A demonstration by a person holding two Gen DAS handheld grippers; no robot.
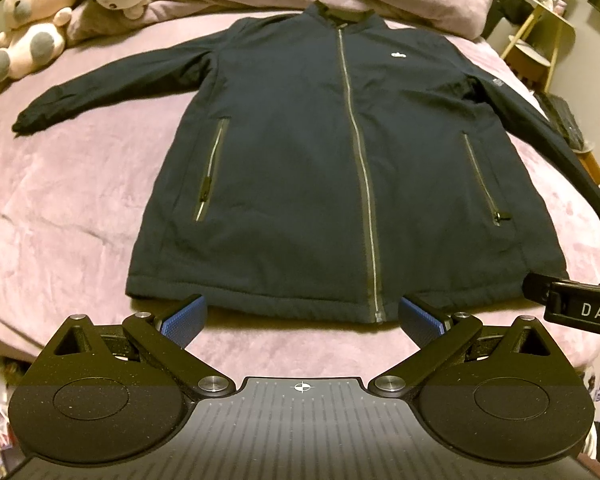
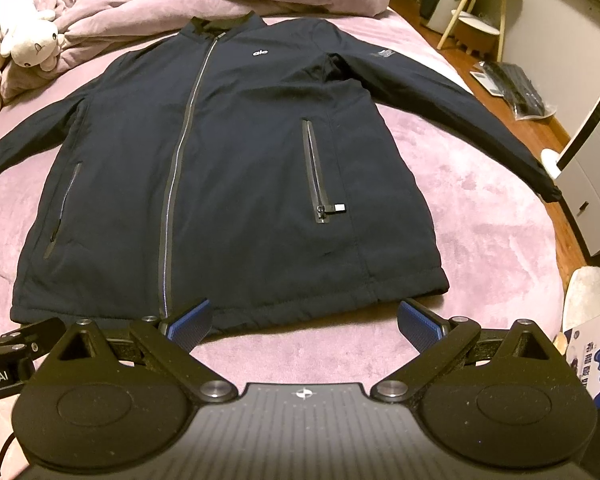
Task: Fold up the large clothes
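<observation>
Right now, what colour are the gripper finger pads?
Blue, with a fine textured grid; the pads show best in the right wrist view, open just short of the jacket hem.

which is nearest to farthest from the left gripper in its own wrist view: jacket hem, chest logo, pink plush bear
From the left gripper:
1. jacket hem, just ahead of the fingertips
2. chest logo, high on the right
3. pink plush bear, far left corner by the bedding

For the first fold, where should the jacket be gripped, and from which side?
Judging by its pose, grip the jacket at a cuff: the left sleeve lies flat, spread away from the body. Bring the left hand-held gripper in from the outer side, low over the bed, and pinch the cuff edge.
</observation>
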